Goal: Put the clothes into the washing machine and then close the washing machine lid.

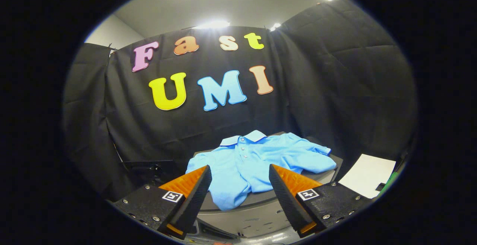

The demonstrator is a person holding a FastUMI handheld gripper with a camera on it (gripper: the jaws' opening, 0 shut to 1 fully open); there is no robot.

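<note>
From my gripper view, the gripper (pixel 240 174) has its fingers spread wide, holding nothing. The light blue polo shirt (pixel 257 159) lies at twelve o'clock just beyond the fingertips, draped over the closed lid (pixel 238 204) of the grey washing machine (pixel 257 219), its hem hanging over the near edge. A white sheet (pixel 367 174) lies at three o'clock.

A light blue polo shirt (pixel 257 163) lies spread on a grey washing machine (pixel 257 215) at lower centre. The gripper (pixel 240 180) fingers stand apart, empty, before it.
</note>
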